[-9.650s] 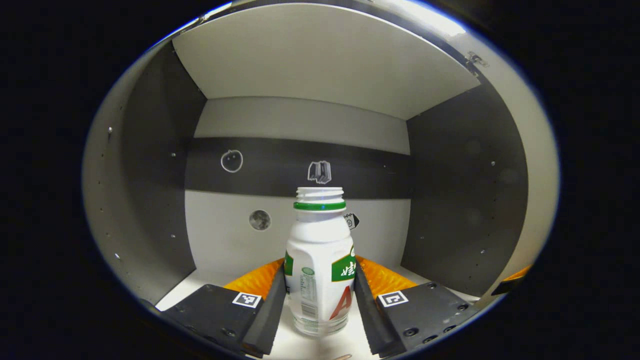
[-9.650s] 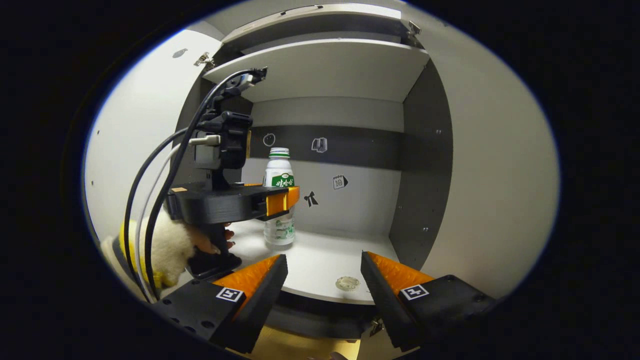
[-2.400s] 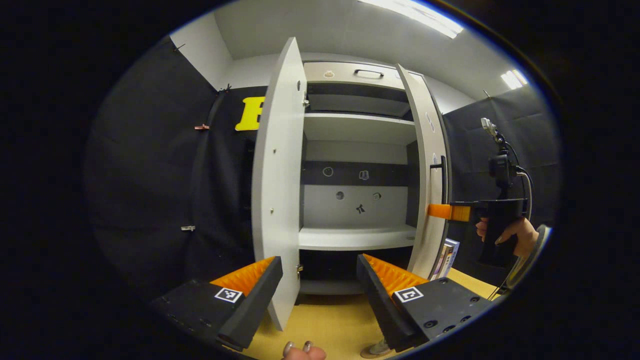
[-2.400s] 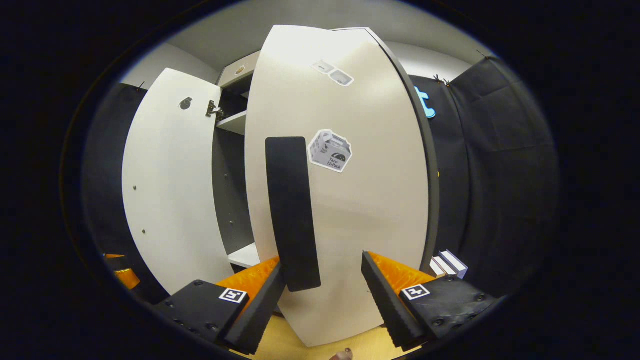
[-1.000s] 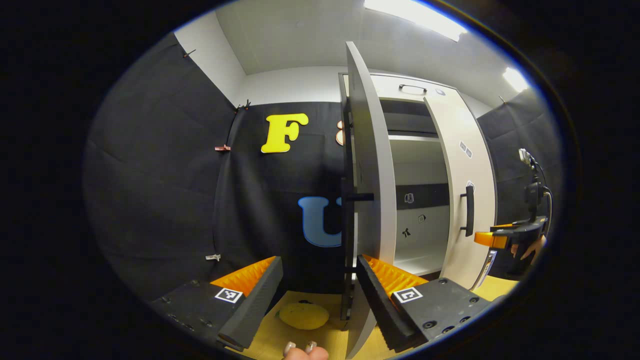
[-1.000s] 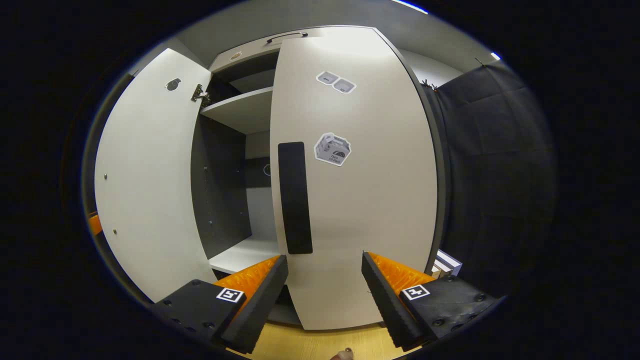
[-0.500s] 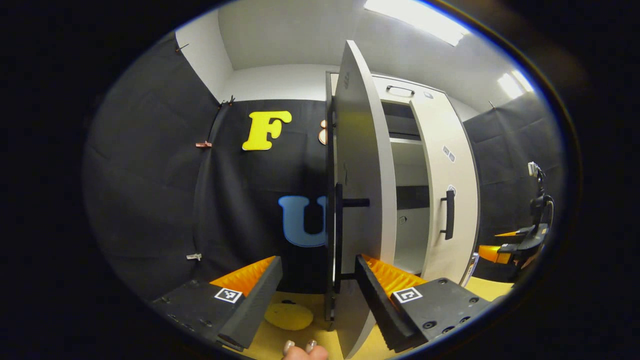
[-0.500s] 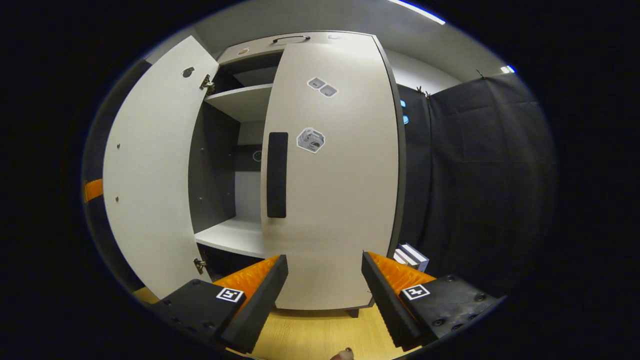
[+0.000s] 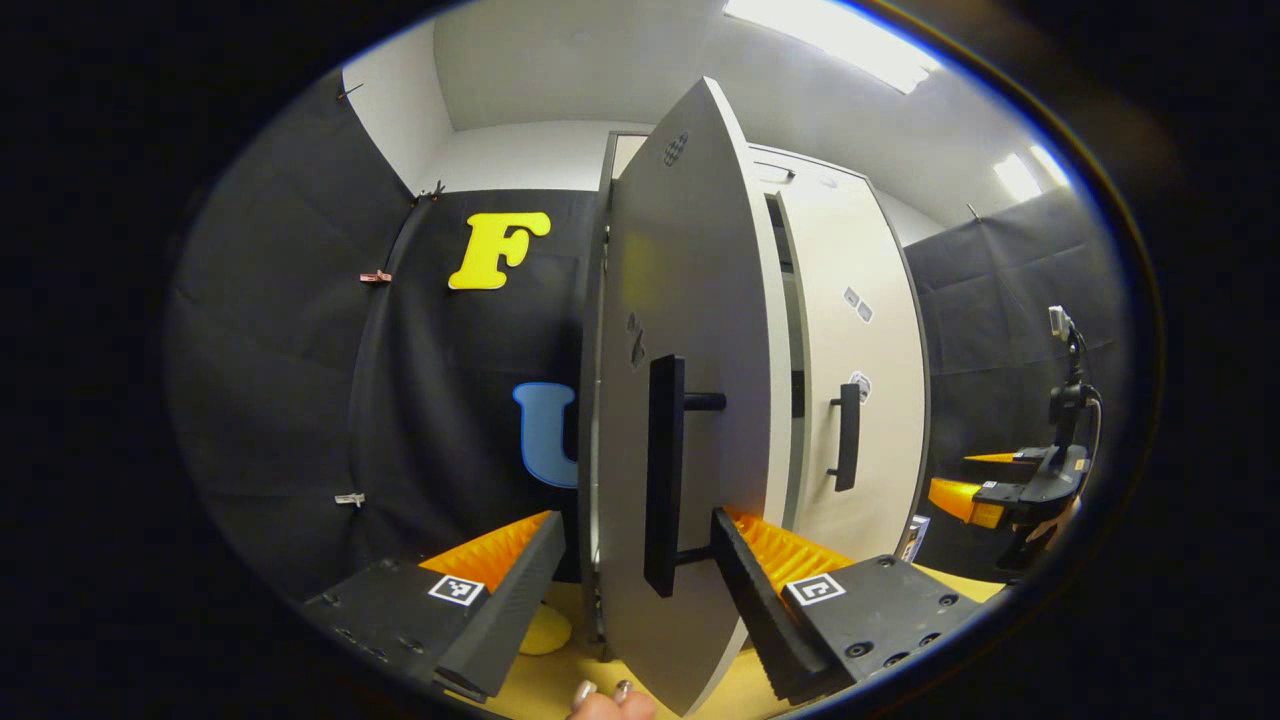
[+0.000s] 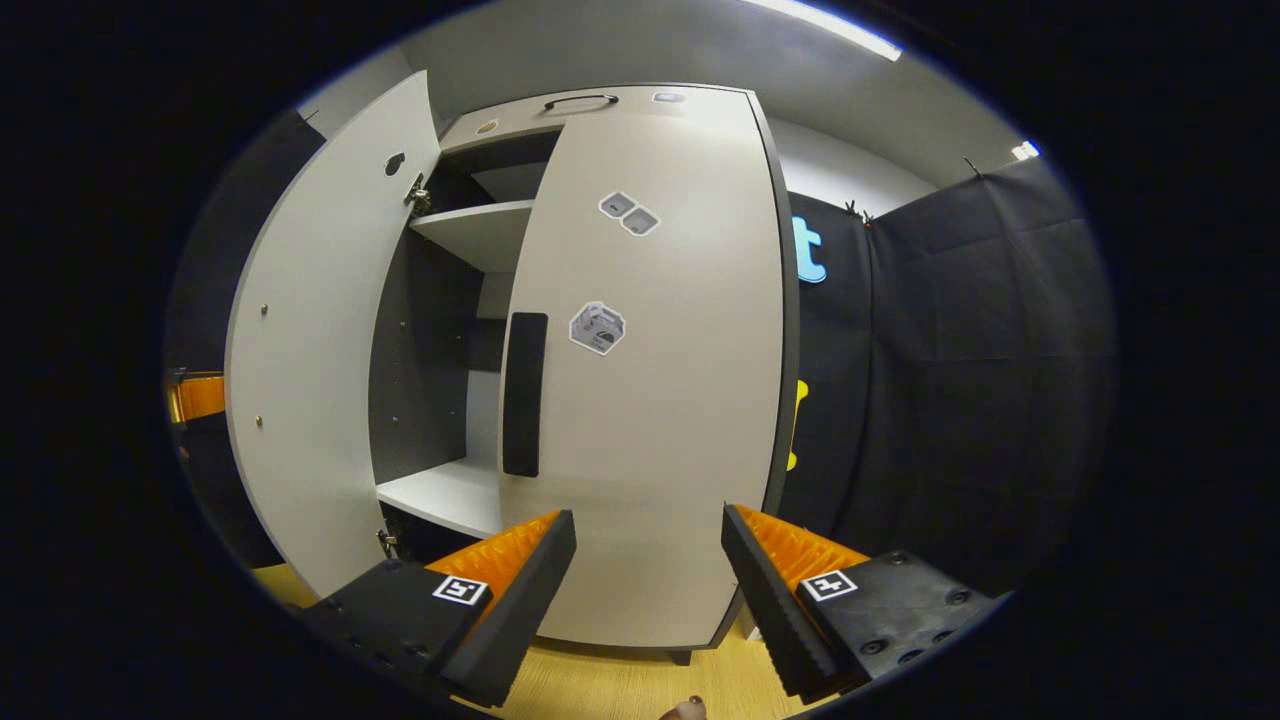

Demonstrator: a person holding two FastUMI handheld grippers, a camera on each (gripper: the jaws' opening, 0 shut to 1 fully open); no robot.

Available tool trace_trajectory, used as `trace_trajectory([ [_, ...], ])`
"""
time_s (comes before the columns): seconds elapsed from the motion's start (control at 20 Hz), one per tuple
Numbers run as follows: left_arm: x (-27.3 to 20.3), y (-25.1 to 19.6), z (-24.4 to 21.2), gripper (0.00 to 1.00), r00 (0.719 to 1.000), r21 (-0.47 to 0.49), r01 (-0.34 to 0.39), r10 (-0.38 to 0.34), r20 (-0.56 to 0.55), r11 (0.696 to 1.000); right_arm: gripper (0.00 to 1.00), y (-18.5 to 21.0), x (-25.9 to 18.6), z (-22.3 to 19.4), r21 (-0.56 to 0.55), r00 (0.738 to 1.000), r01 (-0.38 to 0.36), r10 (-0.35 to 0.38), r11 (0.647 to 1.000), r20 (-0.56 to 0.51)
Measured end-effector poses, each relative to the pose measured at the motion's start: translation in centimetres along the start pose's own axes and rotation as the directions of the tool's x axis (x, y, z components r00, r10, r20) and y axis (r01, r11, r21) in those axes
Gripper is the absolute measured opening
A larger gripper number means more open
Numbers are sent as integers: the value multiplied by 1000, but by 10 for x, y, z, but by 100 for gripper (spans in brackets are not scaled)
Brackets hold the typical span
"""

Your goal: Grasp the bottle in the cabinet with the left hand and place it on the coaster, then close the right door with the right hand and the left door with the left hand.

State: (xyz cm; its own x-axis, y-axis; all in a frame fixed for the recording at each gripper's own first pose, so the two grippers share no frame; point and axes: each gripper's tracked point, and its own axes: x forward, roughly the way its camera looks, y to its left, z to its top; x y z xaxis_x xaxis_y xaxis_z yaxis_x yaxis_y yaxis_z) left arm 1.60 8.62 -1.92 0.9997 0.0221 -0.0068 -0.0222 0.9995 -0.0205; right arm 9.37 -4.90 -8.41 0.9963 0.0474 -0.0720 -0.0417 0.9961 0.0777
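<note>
My left gripper [image 9: 635, 560] is spread, its right finger just beside the left door's [image 9: 690, 400] long dark bar handle [image 9: 663, 475]. The door is a tall, stiff pale panel on hinges; I judge it light to swing, best pushed flat near the handle edge. It stands half open; the right door [image 10: 650, 380] looks shut. My right gripper [image 10: 645, 570] hangs spread, near that door, empty.
</note>
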Motion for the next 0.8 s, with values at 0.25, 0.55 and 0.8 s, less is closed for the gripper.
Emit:
trace_trajectory([
  [0.25, 26, -43, -14, 94, 1000, 58, 19, -18, -13, 998, 98, -23, 4, -2, 2, 1000, 6, -6, 1000, 5],
  [0.55, 49, -84, -30, 95, 998, 28, 49, -48, -37, 998, 97, -40, -7, 2, -2, 1000, -8, 8, 1000, 16],
  [0.8, 37, -85, -39, 95, 997, 47, 35, -31, -64, 998, 97, -45, -6, 0, 26, 1000, -17, 17, 1000, 12],
])
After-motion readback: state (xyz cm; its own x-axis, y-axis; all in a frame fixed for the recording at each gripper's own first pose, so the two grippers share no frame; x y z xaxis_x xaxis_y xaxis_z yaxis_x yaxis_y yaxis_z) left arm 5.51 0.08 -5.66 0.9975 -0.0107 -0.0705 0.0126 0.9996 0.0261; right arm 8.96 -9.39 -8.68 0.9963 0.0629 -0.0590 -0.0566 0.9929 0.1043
